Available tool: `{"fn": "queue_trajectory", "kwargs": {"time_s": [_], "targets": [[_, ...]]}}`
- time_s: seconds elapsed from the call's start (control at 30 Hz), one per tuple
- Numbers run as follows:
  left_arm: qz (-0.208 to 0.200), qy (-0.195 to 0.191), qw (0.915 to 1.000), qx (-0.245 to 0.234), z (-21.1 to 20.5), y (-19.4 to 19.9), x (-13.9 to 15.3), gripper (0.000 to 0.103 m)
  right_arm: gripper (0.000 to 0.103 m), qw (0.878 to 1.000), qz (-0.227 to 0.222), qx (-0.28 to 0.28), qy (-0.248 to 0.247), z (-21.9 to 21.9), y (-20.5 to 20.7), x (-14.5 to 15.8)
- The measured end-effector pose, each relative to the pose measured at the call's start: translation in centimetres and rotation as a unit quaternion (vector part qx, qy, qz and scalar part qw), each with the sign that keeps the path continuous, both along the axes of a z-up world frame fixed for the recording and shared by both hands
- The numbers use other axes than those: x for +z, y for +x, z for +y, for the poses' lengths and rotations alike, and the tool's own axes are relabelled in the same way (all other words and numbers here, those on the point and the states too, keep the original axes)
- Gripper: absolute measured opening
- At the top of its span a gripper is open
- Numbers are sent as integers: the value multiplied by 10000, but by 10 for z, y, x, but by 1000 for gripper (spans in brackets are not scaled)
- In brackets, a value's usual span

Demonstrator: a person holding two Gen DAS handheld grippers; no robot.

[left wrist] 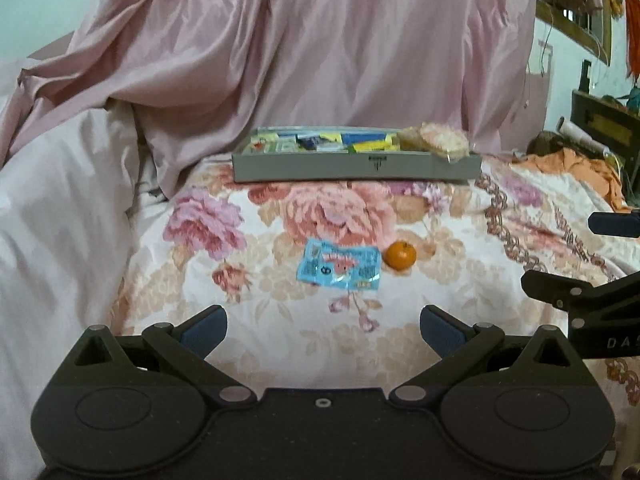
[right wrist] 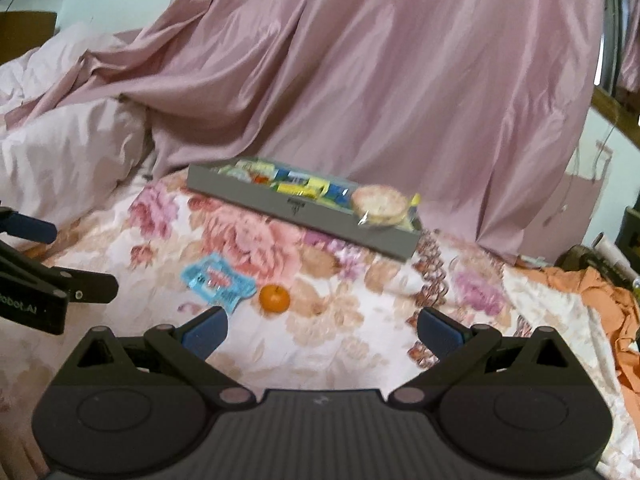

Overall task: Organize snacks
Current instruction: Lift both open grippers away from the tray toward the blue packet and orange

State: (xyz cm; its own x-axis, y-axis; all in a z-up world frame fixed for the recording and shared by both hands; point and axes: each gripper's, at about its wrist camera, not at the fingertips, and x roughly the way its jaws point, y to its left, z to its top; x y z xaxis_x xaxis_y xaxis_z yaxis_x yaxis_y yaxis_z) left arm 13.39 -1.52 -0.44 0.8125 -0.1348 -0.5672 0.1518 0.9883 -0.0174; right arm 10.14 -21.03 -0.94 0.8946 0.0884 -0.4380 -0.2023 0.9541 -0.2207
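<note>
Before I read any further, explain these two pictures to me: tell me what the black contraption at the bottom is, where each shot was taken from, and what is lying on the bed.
No robot here: a person holds a pair of black tongs in each hand, with a camera on each looking forward between its blue-padded fingers. One picture comes from the left tongs, the other from the right tongs. Both stand open and hold nothing.

They hover over a flowered bedspread. On it lie a blue snack packet and a small orange, side by side. Farther back sits a grey tray already filled with wrapped snacks, against a pink draped cloth.
</note>
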Motion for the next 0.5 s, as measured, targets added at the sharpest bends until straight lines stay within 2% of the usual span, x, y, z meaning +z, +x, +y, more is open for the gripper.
{"fn": "queue_trajectory", "kwargs": {"time_s": [0.3, 0.5], "targets": [[292, 50, 9995, -108, -2, 10, -7, 102, 103, 9987, 352, 201, -300, 11, 6, -9], [278, 362, 9984, -320, -5, 26, -6, 102, 103, 9974, 590, 315, -271, 11, 16, -12]]}}
